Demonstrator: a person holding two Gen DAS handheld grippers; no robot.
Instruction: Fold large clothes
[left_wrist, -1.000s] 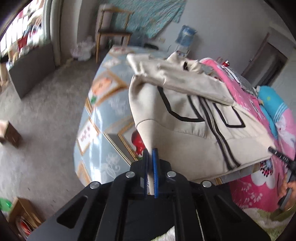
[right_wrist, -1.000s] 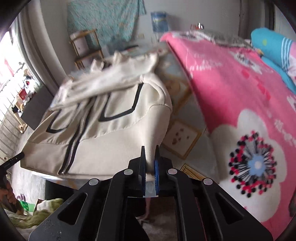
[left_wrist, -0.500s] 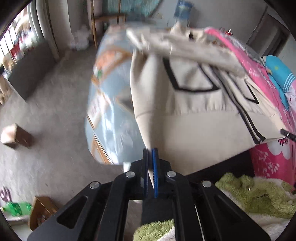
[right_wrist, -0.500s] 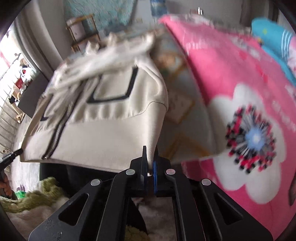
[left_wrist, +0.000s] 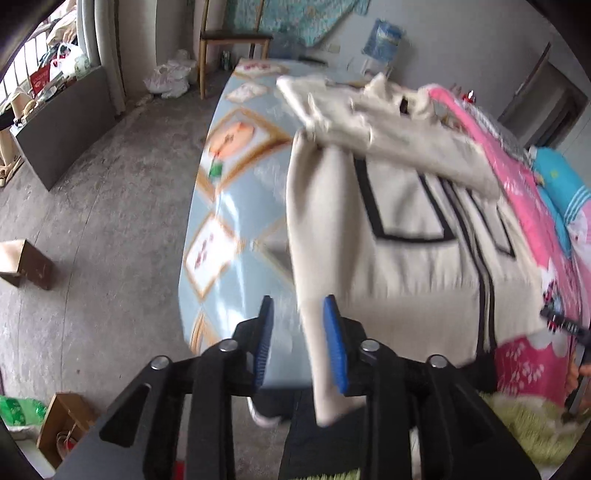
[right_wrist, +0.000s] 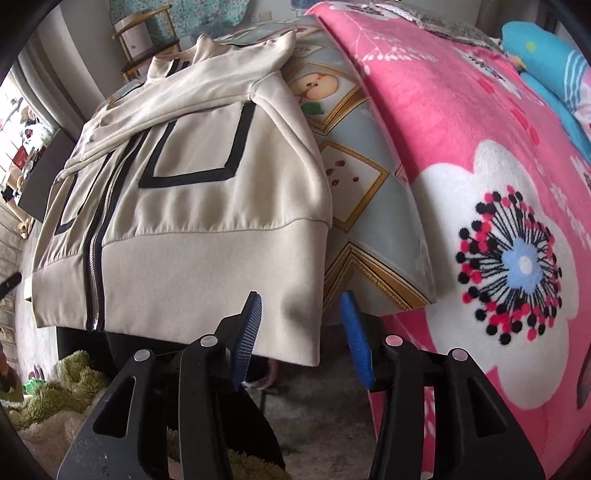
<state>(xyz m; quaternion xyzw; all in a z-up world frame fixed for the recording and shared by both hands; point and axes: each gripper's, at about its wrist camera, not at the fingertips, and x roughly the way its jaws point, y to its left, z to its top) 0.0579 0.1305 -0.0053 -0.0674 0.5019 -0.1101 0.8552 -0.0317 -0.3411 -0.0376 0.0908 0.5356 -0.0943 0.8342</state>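
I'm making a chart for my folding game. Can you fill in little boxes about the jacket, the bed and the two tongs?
jacket: cream jacket, black trim, zip shut, sleeves folded across its chest
place: flat on the bed, hem over the edge
left tongs: just opened, hem corner loose between them
right tongs: just opened, other hem corner between them, not pinched
beside: pink blanket

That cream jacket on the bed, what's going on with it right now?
A person with a handheld gripper in each hand is folding the cream zip-up jacket on the bed. Both grippers have just been opening. The left gripper and the right gripper each have a hem corner between the pads, no longer pinched. The jacket lies flat, sleeves folded across the chest, its hem hanging over the bed's edge.
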